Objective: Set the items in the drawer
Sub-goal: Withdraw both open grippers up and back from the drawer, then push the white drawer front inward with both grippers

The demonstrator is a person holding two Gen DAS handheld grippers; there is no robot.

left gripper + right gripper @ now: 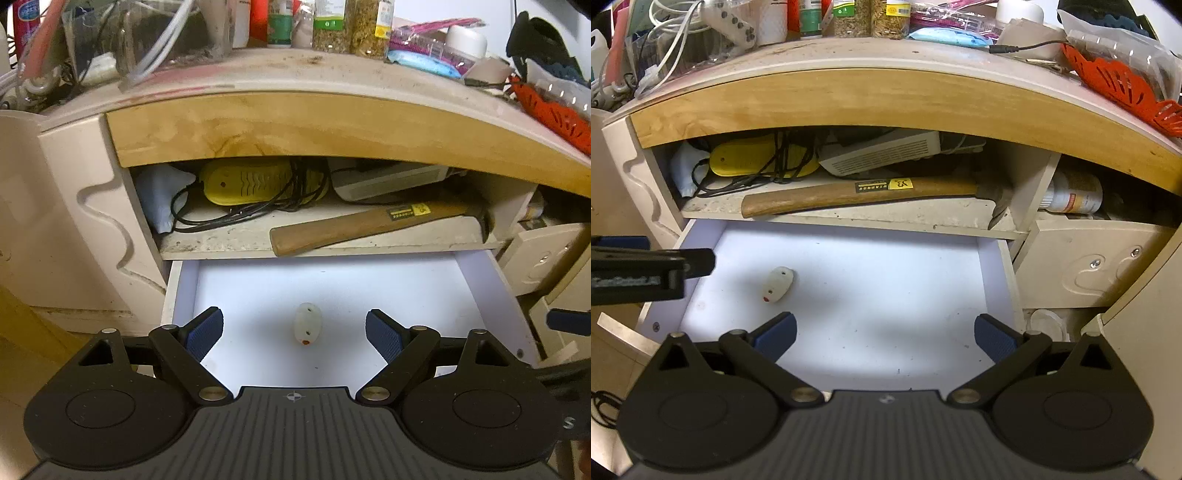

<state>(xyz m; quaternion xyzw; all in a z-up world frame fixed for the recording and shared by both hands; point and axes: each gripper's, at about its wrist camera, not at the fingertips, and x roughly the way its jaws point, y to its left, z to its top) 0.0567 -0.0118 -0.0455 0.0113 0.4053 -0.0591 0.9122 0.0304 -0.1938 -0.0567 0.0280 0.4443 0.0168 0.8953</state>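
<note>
A white drawer (369, 295) is pulled open below a shelf; it also shows in the right wrist view (886, 277). A small white oval object with an orange dot (307, 324) lies on the drawer floor, also seen in the right wrist view (778, 284). My left gripper (294, 332) is open and empty, hovering over the drawer with the oval object between and just beyond its fingers. My right gripper (885, 338) is open and empty over the drawer's right half. The left gripper's side shows at the left of the right wrist view (646, 273).
The shelf above the drawer holds a wooden-handled hammer (857, 194), a yellow device with black cable (251, 182), a white box (882, 153) and a pale bag (159, 195). The cabinet top (295, 74) is crowded with jars, cables and an orange basket (1119, 86).
</note>
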